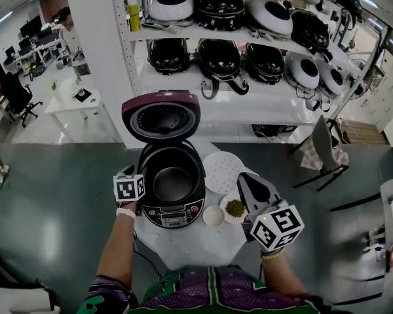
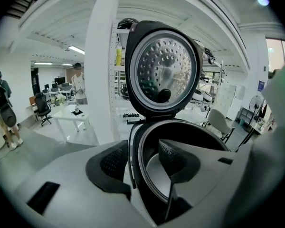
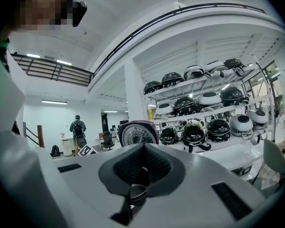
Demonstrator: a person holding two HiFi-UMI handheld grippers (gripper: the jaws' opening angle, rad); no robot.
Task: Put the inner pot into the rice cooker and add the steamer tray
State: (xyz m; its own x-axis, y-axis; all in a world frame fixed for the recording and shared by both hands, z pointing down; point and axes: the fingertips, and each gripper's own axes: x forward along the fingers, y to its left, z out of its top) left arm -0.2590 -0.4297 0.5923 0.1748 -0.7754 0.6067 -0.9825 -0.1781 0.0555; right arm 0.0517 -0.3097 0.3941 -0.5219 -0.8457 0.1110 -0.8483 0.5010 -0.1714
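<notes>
release looks to me like the step in hand: the dark round inner pot sits down inside the black rice cooker, and my left gripper has its jaws apart astride the near rim, one ribbed pad outside the wall and one inside the pot, neither pressing that i can see. to finish it cleanly i would lift straight up off the rim, so that the inner pad does not drag the pot askew, and check that the pot lies level in its well. my right gripper has its jaws together on nothing and hangs at the right of the cooker, over two small bowls. the white round perforated steamer tray lies flat on the small round white table, just beside the cooker on its right and beyond the bowls. being thin and flat, it probably needs a pinch at its edge. room is tight: the cooker's maroon-rimmed lid stands open behind the pot, so the tray should come in from the front or the right, low under that lid, and the table's edge runs close to the tray and bowls.
</notes>
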